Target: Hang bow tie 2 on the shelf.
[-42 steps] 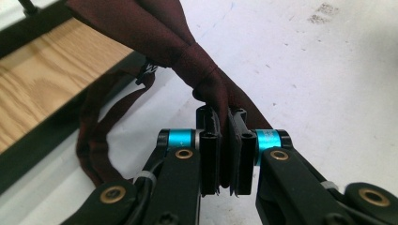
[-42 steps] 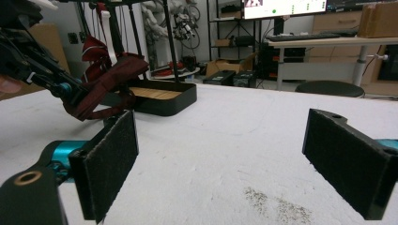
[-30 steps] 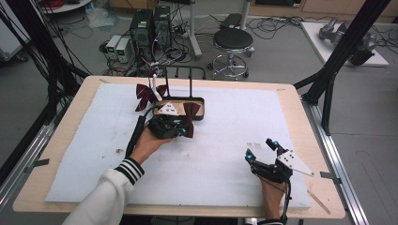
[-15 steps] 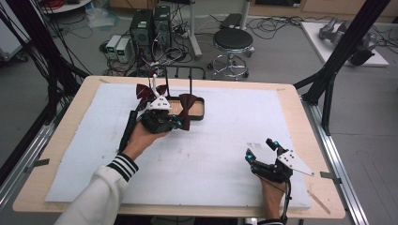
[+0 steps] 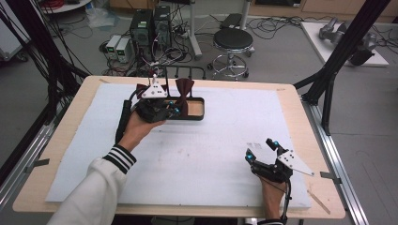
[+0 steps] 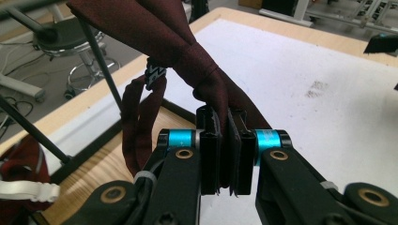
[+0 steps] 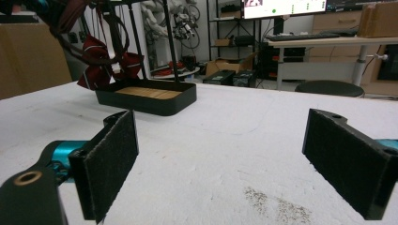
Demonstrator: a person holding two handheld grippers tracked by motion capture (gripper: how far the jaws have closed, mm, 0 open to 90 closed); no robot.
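Left gripper [image 6: 225, 154] fingers pinch a dark red bow tie [image 6: 187, 51] tight, its cloth rising just beyond them over the black tray [image 5: 199, 107]; right gripper [image 7: 225, 154] fingers spread wide, empty, above the white surface [image 5: 211, 154]

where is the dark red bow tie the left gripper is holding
In the high view, the dark red bow tie sits far left, pinched in the left gripper above the black wooden-floored tray.
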